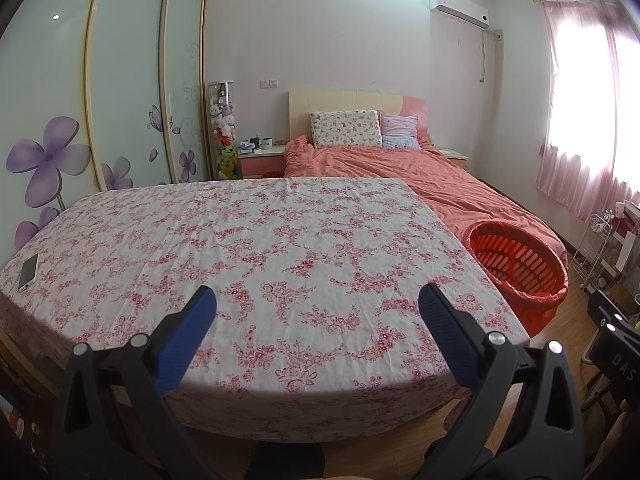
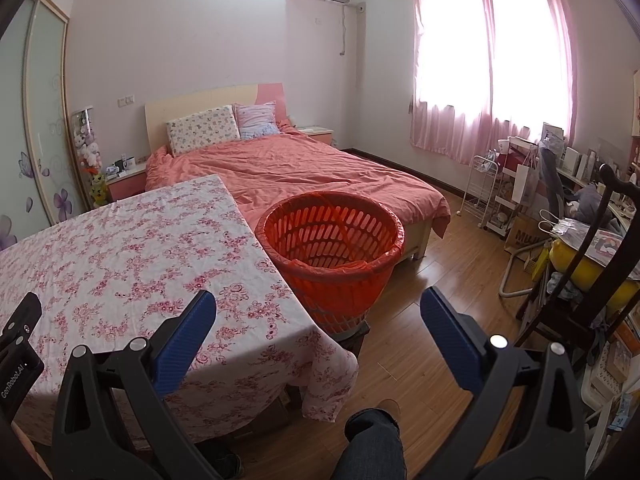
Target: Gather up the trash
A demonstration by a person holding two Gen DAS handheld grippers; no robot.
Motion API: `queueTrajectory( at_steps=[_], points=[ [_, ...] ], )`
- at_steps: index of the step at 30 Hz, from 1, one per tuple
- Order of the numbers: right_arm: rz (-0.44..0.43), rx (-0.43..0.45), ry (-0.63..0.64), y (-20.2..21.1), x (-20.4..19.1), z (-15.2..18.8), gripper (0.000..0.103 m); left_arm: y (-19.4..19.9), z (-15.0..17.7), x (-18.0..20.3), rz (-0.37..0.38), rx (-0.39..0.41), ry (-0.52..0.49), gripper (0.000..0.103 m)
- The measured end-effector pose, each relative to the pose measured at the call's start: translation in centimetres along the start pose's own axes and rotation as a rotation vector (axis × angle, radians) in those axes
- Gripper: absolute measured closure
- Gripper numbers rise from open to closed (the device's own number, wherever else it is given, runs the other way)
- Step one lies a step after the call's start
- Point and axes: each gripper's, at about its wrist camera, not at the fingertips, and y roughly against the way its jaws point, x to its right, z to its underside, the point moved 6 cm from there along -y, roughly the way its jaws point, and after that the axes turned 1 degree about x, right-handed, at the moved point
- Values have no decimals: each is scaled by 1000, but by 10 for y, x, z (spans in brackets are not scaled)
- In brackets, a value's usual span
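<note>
Room: bedroom with a pink bed (image 2: 304, 168), a sliding wardrobe (image 1: 120, 80) painted with purple flowers, pink curtains (image 2: 492, 60) over a bright window, and a wooden floor.
Surface: a table under a floral cloth (image 1: 260, 248) fills the foreground; its top looks bare apart from a phone (image 1: 29, 272) near the far left edge.
Basket: an orange slatted trash basket (image 2: 332, 248) lined with an orange bag stands just beside the surface's right edge, between it and the bed. From here its inside looks empty.
Trash: none can be made out on the surface or on the floor nearby.
Left tongs (image 1: 318, 300): spread wide, holding nothing, hovering over the near edge of the surface.
Right tongs (image 2: 318, 308): also spread wide and empty, aimed toward the basket and the corner of the surface.
Person: a trouser leg (image 2: 372, 440) shows below the right tongs.
Step in hand: likely the very start or the very end; nothing is gripped.
Next move: calls for finding a piece of trash first, then closing one pair of tongs on it and carrying it to the basket.
</note>
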Motion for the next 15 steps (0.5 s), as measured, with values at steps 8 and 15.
queueTrajectory(
  at_steps=[8, 15],
  points=[
    [2, 0, 0, -1, 2, 0, 2, 0, 0, 0, 0, 1, 0, 4],
    [1, -1, 0, -1, 2, -1, 2, -1, 1, 0, -4, 0, 0, 4]
  ],
)
